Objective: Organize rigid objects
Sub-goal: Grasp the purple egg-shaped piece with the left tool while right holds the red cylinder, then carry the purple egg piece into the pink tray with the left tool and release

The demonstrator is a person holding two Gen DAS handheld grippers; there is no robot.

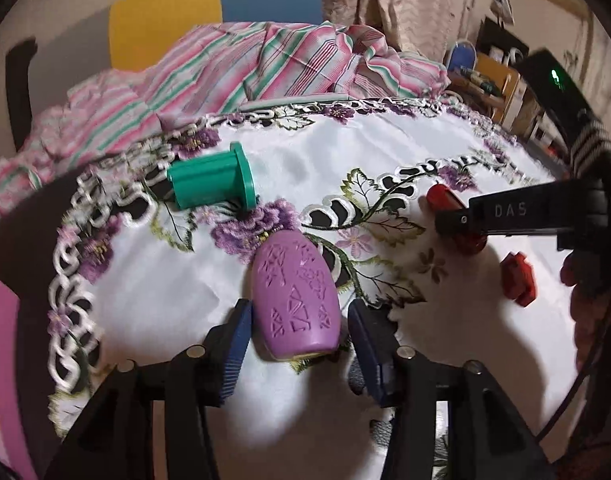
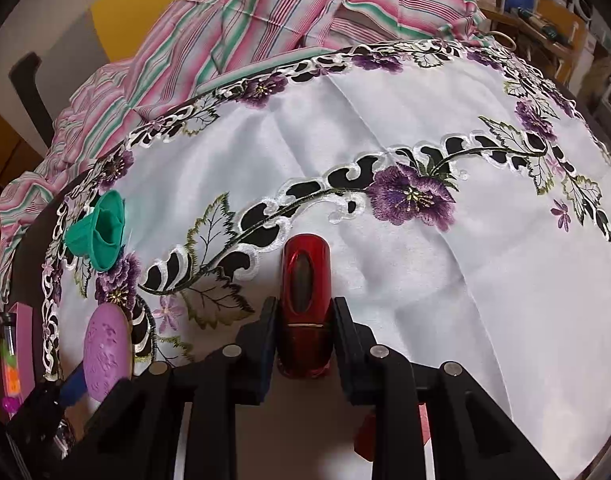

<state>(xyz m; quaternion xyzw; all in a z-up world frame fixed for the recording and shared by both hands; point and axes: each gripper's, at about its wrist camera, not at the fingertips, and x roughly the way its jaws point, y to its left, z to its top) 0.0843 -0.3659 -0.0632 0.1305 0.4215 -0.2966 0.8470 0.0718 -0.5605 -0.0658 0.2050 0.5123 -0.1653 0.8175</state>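
One purple embossed plastic bottle, one green flanged plastic cylinder, one glossy red capsule-shaped bottle and one small red faceted block (four rigid pieces altogether) are on the surface.

Bare tablecloth beyond green spool.

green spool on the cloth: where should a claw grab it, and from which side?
Grip the green spool across its cylindrical barrel, coming from above with the fingers on the barrel's two long sides. It lies on its side on the embroidered tablecloth, the wide flange facing the purple bottle, so the barrel is clear from above. The flange looks awkward to pinch. The spool is hollow, so squeeze gently.
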